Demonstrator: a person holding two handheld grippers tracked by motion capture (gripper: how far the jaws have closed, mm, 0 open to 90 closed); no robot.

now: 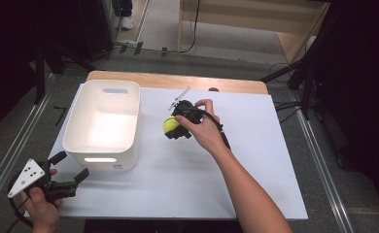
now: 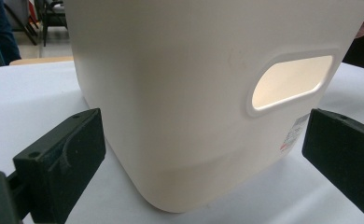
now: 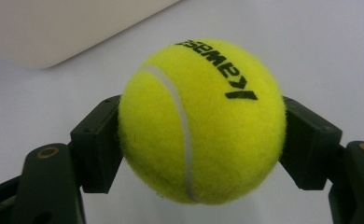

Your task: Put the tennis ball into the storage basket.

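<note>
a: what is being held by the right gripper [image 3: 201,135]?

b: a yellow tennis ball [image 3: 201,123] is being clamped between its two black jaws, one pad being pressed on each side. in the high view the same ball [image 1: 169,125] is being carried above the white table [image 1: 255,184], just to the right of the white bin [image 1: 102,121]. whether it is being lifted clear or is being rested on the surface cannot be told from there, since the right hand [image 1: 202,127] is covering most of the gripper.

a: and the lettering on the ball?

b: black print is being shown upside down, and its first letters are being cut off by the curve of the ball, so it is not being read with any certainty.

a: how is the left gripper [image 1: 70,174] being held?

b: its jaws are being kept wide apart, with nothing gripped. in the left gripper view the bin's wall [image 2: 194,116] is being framed between them, untouched, and the right jaw is being cropped by the picture's edge. the left hand [image 1: 39,206] is being cut off at the bottom of the high view.

a: is anything being seen inside the bin?

b: its floor is being washed out by glare; a small label [image 2: 294,133] by the handle slot is too small to be read.
</note>
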